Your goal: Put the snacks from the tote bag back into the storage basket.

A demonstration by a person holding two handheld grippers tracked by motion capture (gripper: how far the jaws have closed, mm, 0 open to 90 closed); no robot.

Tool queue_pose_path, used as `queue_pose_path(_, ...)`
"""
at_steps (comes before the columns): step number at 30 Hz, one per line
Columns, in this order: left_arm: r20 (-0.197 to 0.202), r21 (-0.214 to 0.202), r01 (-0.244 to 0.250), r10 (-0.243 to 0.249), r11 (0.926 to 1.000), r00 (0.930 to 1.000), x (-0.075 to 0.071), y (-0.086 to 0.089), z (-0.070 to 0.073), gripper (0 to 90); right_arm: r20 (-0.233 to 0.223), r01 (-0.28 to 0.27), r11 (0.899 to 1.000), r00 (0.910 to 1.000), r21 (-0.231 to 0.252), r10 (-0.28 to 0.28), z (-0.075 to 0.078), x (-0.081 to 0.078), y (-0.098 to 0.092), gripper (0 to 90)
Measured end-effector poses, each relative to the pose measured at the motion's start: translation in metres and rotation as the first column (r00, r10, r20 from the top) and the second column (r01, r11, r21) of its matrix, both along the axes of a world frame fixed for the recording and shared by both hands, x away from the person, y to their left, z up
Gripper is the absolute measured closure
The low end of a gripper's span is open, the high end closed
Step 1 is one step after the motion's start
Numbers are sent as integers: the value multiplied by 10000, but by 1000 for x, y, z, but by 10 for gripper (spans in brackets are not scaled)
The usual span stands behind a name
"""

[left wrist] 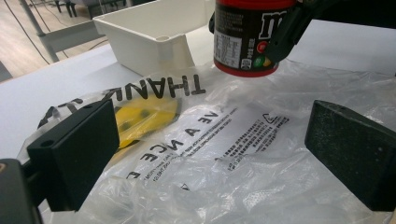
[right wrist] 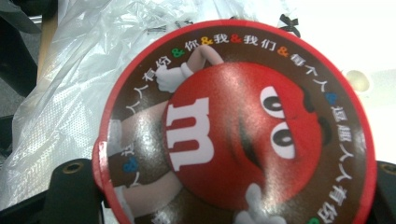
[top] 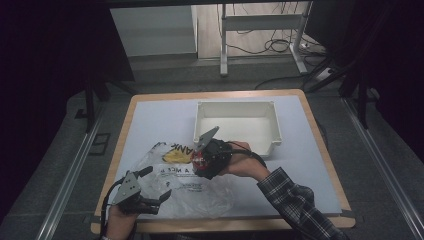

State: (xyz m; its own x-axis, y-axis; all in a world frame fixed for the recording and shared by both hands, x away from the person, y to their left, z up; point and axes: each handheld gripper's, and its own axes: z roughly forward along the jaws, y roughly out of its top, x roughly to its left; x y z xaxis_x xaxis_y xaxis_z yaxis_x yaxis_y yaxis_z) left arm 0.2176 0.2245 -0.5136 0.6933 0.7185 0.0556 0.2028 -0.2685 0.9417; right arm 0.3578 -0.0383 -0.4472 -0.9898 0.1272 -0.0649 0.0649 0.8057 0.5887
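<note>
A red and brown candy tub (left wrist: 245, 37) hangs just above the clear plastic bag (top: 190, 187), with my right gripper (top: 207, 160) shut on it. In the right gripper view its round lid (right wrist: 238, 126) with a red cartoon face sits between the jaws. The bag (left wrist: 210, 154) lies flat on the table with black print and a yellow packet (left wrist: 142, 116) inside it. My left gripper (top: 157, 185) rests at the bag's near left corner, jaws open, with the bag (right wrist: 60, 93) lying below them.
A white open-topped bin (top: 237, 125) stands at the back middle of the table (top: 150, 120), just behind the tub. Its corner (left wrist: 154, 44) rises past the bag. A plaid sleeve (top: 295, 200) reaches in from the lower right.
</note>
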Motion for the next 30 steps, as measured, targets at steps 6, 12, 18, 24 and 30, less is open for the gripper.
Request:
queue_pose_path(6,-8,36,26,-26,10000,10000,0,0,0,29,56,126,9999,9999,53,-127,4,2,-6,257)
queue_pose_path(12,-19,135,52,-52,9999,10000,0,0,0,29,116,241,9997,9996,71,-242,9,4,-13,257)
queue_pose_path(18,-17,123,57,-57,9999,10000,0,-1,0,29,147,338,9993,9993,133,-340,13,6,-19,257)
queue_pose_path(24,-16,65,49,-49,10000,10000,0,-1,0,29,158,377,9992,9992,108,-379,16,9,-23,257)
queue_pose_path(30,-13,51,45,-45,10000,10000,0,-1,0,29,234,306,9995,9993,31,-307,17,10,-26,257)
